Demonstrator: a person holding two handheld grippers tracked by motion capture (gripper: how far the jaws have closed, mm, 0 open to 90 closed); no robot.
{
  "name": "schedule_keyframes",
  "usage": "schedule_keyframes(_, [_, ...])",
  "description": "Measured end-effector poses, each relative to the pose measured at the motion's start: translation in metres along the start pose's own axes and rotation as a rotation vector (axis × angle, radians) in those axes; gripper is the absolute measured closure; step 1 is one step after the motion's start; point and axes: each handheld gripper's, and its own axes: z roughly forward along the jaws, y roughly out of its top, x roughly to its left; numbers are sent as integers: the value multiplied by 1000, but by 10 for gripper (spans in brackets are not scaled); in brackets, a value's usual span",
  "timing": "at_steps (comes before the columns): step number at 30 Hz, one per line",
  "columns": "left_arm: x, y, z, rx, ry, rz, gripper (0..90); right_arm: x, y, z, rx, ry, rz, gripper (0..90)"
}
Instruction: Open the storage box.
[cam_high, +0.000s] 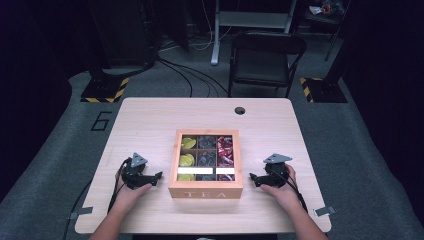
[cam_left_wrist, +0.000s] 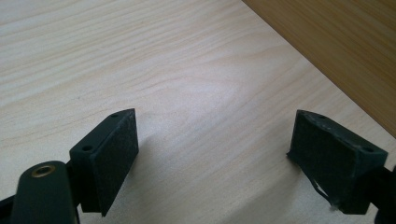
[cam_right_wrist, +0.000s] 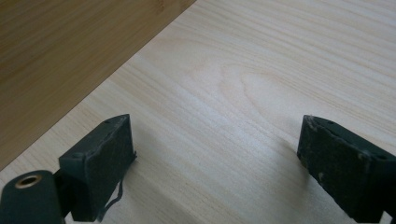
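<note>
Wooden box (cam_high: 205, 191) lettered "TEA", left gripper (cam_high: 158, 177), right gripper (cam_high: 253, 178) flanking, jaws apart

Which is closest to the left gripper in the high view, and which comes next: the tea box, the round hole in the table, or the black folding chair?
From the left gripper:
1. Tea box, just beside it, toward the table's middle.
2. Round hole, near the table's far edge, toward the right.
3. Black folding chair, on the floor beyond the table.

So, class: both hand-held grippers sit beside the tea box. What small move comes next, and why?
Probably ease both toward the tea box. The left hand-held gripper and right hand-held gripper flank it, jaws open, empty, pointing at its side walls without touching.
</note>
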Motion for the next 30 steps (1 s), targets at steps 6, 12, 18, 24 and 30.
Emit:
schedule_keyframes(6, [0, 0, 0, -5, 1, -6, 153, 2, 0, -1, -5, 6, 28, 149])
schedule_keyframes(12, [-1, 0, 0, -6, 2, -8, 153, 1, 0, -1, -8, 10, 13, 149])
schedule_keyframes(18, [-1, 0, 0, -4, 9, -6, 154, 1, 0, -1, -10, 8, 13, 158])
schedule_keyframes(24, [-1, 0, 1, -11, 9, -18, 160, 1, 0, -2, -26, 23, -14, 246])
schedule_keyframes(30, [-1, 0, 0, -15, 18, -18, 197, 2, -1, -3, -36, 23, -10, 318])
